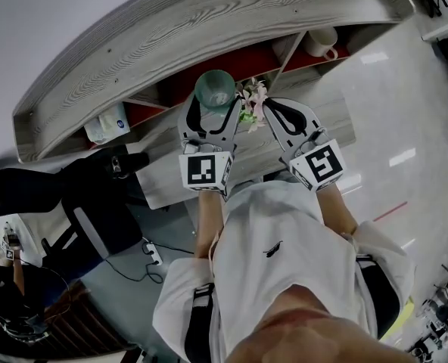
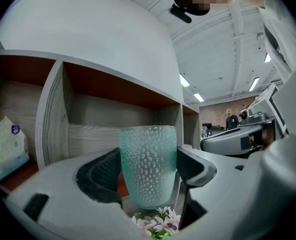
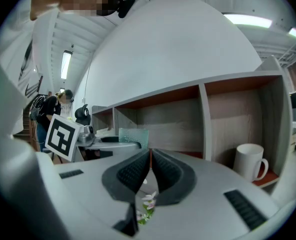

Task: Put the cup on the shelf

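Closest to the lens in the left gripper view are the left tongs point(image 2: 148, 170), their dark pads pinching the cup point(image 2: 148, 164), a pale green dimpled tumbler held upright by its sides. It hangs in the air in front of the shelf point(image 2: 50, 114), facing the compartment between two grey dividers, and is not yet inside. Just below it shows a sprig of pink flowers point(image 2: 157, 225). A tissue pack point(image 2: 5, 146) fills the compartment to the left, and in the right gripper view a white mug point(image 3: 249, 161) stands in the far right one. The right tongs point(image 3: 150, 171) are pressed together on nothing, held beside the left ones above the counter point(image 1: 167, 176).

The step in hand looks like the carry toward the shelf. The next move calls for pushing the cup forward under the top board and keeping it level. It would then go down until its base rests on the red floor of the compartment. Only then should the left tongs spread and back straight out, clear of the flowers
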Demonstrator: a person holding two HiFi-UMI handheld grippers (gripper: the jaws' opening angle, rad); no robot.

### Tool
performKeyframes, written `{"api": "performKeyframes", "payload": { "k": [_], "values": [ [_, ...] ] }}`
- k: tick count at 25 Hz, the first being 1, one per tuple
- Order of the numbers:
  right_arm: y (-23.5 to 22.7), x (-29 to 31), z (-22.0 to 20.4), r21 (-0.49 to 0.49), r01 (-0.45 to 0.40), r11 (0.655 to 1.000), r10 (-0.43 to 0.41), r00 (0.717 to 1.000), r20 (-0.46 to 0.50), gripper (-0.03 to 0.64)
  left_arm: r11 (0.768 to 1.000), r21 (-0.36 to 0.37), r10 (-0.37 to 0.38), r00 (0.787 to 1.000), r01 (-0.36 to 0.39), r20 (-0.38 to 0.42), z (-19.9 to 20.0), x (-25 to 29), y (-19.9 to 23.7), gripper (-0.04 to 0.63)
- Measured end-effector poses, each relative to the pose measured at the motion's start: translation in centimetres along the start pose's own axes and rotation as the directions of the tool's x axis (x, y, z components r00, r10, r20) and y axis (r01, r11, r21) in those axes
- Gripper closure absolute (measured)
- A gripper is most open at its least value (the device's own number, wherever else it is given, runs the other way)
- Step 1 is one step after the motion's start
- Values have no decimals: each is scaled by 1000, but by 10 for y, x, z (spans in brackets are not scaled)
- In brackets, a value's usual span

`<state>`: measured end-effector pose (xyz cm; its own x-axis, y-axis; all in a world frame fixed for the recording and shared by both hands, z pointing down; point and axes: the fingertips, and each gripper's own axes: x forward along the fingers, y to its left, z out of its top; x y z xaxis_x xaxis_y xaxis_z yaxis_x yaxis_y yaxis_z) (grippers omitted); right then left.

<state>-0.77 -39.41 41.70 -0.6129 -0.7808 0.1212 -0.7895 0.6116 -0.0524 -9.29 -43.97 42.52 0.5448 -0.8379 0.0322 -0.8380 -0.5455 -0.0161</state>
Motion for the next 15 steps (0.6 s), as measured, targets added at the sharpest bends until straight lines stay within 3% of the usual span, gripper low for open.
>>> {"api": "performKeyframes", "payload": {
  "k": [15],
  "values": [
    [-17,11,-3,9,-9,1000,10,1000,-18,581,1000,-9,24,999,-24,-25,-16,31,13,233]
  ]
}}
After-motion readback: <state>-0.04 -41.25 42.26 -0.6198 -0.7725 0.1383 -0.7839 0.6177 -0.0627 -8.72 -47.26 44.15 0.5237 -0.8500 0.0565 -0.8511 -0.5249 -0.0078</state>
